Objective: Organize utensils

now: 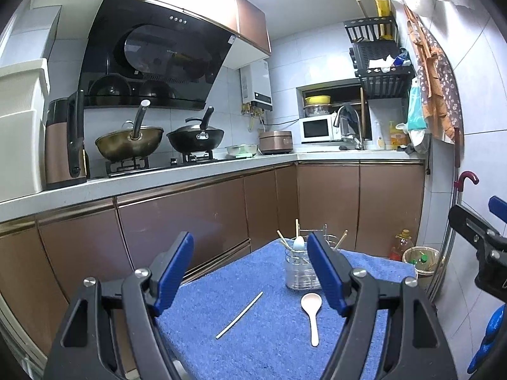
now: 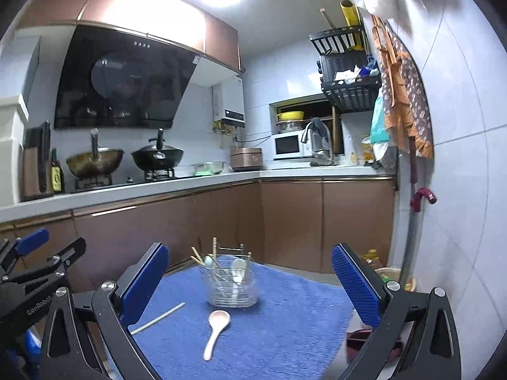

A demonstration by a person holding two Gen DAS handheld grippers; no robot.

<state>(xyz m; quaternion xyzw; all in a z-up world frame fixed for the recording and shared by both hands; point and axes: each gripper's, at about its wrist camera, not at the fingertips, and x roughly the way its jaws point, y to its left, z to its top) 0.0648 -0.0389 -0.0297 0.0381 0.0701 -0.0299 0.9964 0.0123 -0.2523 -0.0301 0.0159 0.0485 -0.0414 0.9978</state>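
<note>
1. The clear plastic utensil holder in its thin wire frame stands on the table ahead of both tongs, toward the far edge. It already carries several wooden chopsticks leaning out at angles and at least two pale spoons, so part of the sorting looks done.
2. Two pieces are left loose, by my reading. A long-handled pale pink spoon lies flat, bowl up and pointing toward the holder, just short of it, between the right tongs' fingers in that view.
3. A single light wooden chopstick lies flat and slanted, near the spoon but apart from it, toward the left finger of the left tongs.
4. The left tongs are spread wide and carry nothing, hovering above the near part of the table.
5. The right tongs are likewise wide apart and empty, a little off to the right.
6. The table is covered by a fuzzy blue towel, soft enough that thin pieces may sit slightly sunk into the nap, which could make a pinch on the chopstick fiddly.
7. Beyond the table runs a kitchen with brown cabinet doors.
</note>
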